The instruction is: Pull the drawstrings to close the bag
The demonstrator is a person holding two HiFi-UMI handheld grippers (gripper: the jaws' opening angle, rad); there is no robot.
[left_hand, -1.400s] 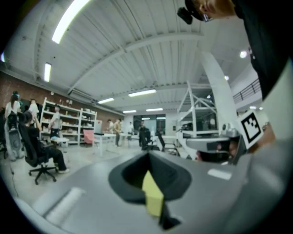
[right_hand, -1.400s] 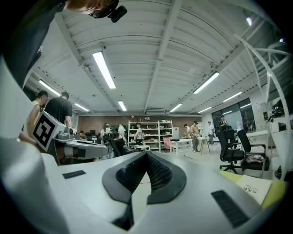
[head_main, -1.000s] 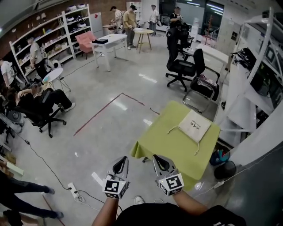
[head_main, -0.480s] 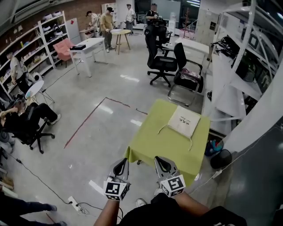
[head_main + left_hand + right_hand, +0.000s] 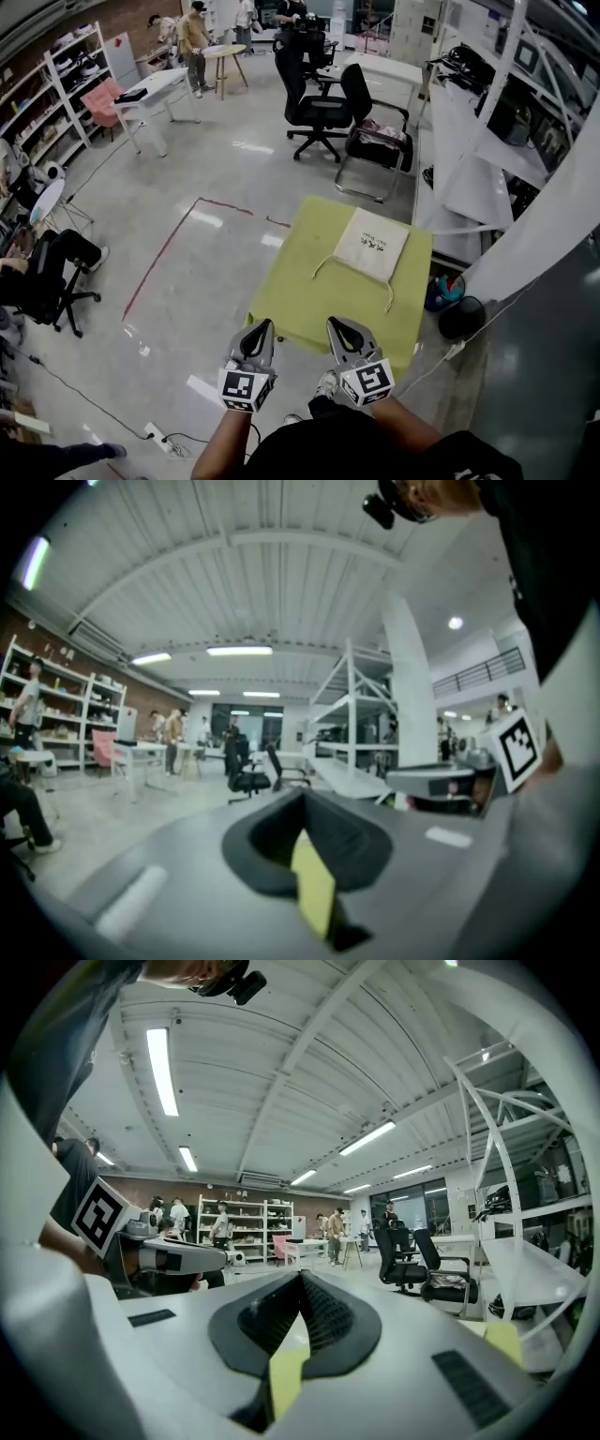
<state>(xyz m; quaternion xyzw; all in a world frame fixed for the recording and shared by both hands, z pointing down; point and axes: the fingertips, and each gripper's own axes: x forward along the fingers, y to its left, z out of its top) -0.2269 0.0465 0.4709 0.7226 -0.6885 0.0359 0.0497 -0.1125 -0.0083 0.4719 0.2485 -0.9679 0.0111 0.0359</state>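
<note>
A cream drawstring bag lies flat on the far right part of a table with a lime green cloth. Its white drawstrings trail toward me on both sides of the bag. My left gripper and right gripper hover side by side at the table's near edge, well short of the bag. Both are shut with nothing between the jaws. In the left gripper view and the right gripper view the closed jaws point out across the room, with a strip of green showing through.
Black office chairs stand beyond the table. White shelving runs along the right. A dark bin and a blue item sit on the floor by the table's right side. People stand by white tables far back, and shelves line the left wall.
The view has moved nearer to the green table, which now lies straight ahead of both grippers. Both grippers stay shut and side by side.
</note>
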